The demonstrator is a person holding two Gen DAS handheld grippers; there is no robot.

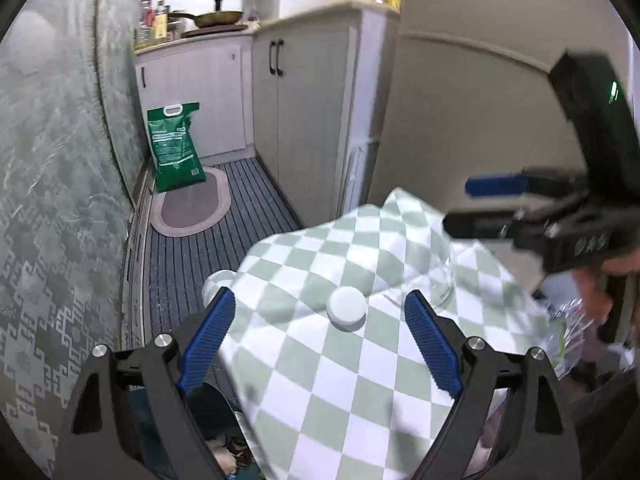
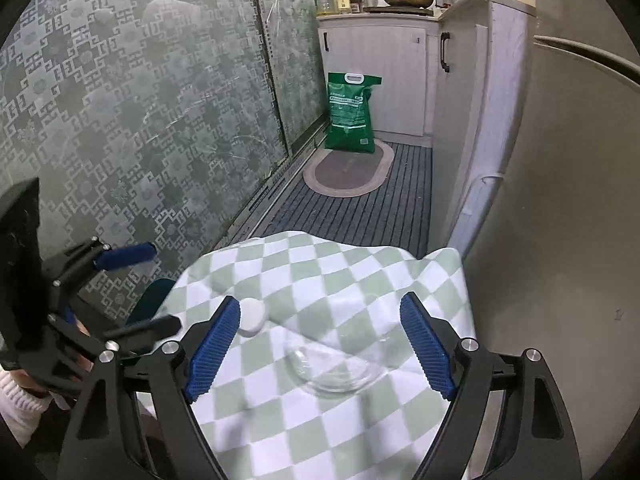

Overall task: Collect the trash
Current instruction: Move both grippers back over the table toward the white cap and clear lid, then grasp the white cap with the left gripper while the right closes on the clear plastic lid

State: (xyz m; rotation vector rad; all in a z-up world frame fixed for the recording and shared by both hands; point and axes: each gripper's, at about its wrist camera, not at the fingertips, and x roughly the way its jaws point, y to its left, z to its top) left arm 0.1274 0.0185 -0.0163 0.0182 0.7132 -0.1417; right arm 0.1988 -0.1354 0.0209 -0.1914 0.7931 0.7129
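A green-and-white checked cloth (image 1: 320, 360) covers a small table. On it lies a white round cap (image 1: 346, 309), also in the right wrist view (image 2: 252, 317). A clear plastic bottle lies beside it (image 2: 334, 364); in the left wrist view (image 1: 442, 280) only part of it shows. My left gripper (image 1: 320, 336) is open, its blue pads either side of the cap, a little above the cloth. My right gripper (image 2: 320, 344) is open over the clear bottle, with the cap at its left pad (image 2: 216, 344). Each gripper shows in the other's view (image 1: 492, 204) (image 2: 148, 284).
A narrow kitchen aisle with a striped mat (image 2: 360, 208) and an oval rug (image 2: 348, 172) runs ahead. A green sack (image 2: 350, 114) leans on white cabinets (image 1: 304, 120). Patterned glass doors (image 2: 140, 120) stand on the left. Crumpled clear plastic (image 1: 568, 328) lies at the right.
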